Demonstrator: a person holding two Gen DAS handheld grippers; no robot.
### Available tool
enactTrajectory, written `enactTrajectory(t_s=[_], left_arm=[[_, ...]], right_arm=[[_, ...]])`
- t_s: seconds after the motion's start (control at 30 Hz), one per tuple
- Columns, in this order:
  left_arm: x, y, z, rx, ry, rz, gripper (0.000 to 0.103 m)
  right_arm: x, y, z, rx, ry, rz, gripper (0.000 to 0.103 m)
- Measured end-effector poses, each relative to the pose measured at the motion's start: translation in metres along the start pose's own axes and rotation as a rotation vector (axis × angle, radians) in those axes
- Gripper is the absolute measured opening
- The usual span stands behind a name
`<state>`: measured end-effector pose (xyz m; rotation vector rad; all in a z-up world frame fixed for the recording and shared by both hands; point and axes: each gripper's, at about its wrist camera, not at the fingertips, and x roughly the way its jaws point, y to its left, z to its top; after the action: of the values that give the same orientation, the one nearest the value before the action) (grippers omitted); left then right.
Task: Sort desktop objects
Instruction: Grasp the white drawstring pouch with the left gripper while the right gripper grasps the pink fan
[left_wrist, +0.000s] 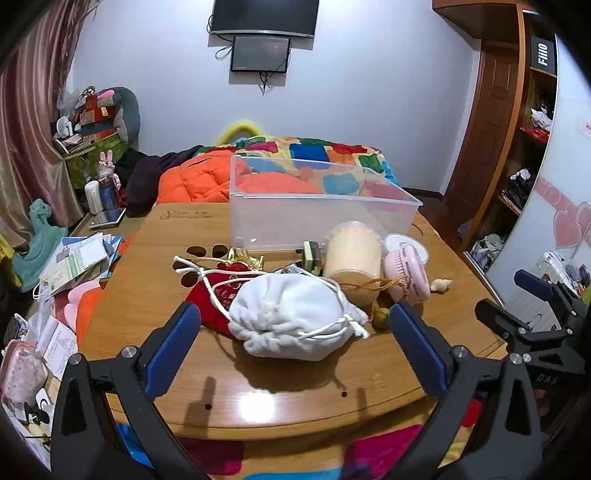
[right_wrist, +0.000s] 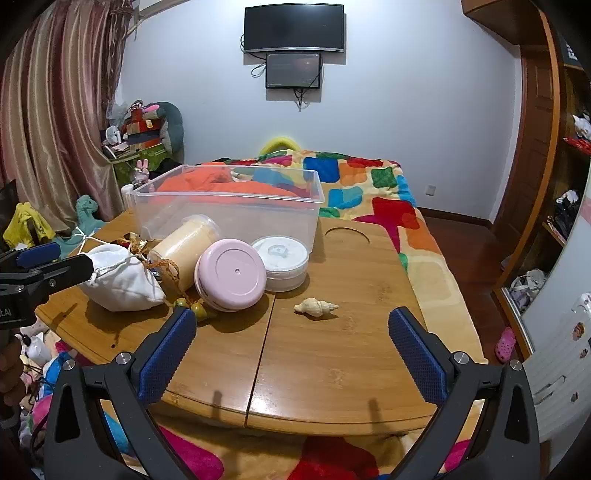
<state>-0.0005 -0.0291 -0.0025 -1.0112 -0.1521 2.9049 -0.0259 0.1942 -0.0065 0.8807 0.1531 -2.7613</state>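
Observation:
A clear plastic bin (left_wrist: 317, 218) stands at the back of the wooden table (left_wrist: 155, 317). In front of it lie a white drawstring pouch (left_wrist: 295, 317), a red pouch (left_wrist: 214, 299), a cream jar on its side (left_wrist: 352, 258), a pink round case (left_wrist: 408, 273), a white round tin (right_wrist: 282, 260) and a seashell (right_wrist: 316, 307). My left gripper (left_wrist: 295, 321) is open, its jaws either side of the white pouch, not touching it. My right gripper (right_wrist: 291, 325) is open and empty, near the table's front edge, with the seashell just beyond it.
A gold trinket (left_wrist: 247, 256) and a beaded cord (left_wrist: 380, 314) lie among the objects. The table sits on a bed with a colourful blanket (right_wrist: 369, 192). Papers, toys and bottles clutter the left side (left_wrist: 77, 258). Shelves (left_wrist: 532, 147) stand at the right.

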Motion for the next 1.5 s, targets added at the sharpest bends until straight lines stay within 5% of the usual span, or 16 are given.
enactTrajectory(t_s=[0.33, 0.6, 0.93, 1.03, 1.17, 1.3, 1.5], left_arm=[[0.024, 0.012, -0.006, -0.024, 0.080, -0.044, 0.103], [0.043, 0.008, -0.006, -0.055, 0.096, -0.041, 0.103], [0.063, 0.005, -0.008, -0.071, 0.144, -0.022, 0.103], [0.064, 0.002, -0.008, -0.062, 0.135, -0.004, 0.103], [0.066, -0.001, -0.005, -0.049, 0.127, 0.002, 0.103], [0.072, -0.002, -0.006, -0.046, 0.149, -0.007, 0.089], [0.073, -0.002, -0.008, -0.042, 0.144, -0.003, 0.086]], right_arm=[[0.022, 0.002, 0.015, -0.016, 0.041, 0.121, 0.102], [0.057, 0.006, 0.020, -0.004, 0.109, 0.220, 0.083], [0.076, 0.014, 0.024, -0.022, 0.143, 0.288, 0.081], [0.083, 0.014, 0.022, -0.013, 0.164, 0.315, 0.068], [0.089, 0.014, 0.019, 0.020, 0.181, 0.338, 0.066], [0.096, 0.014, 0.017, 0.047, 0.198, 0.352, 0.066], [0.101, 0.017, 0.019, 0.059, 0.189, 0.351, 0.063]])
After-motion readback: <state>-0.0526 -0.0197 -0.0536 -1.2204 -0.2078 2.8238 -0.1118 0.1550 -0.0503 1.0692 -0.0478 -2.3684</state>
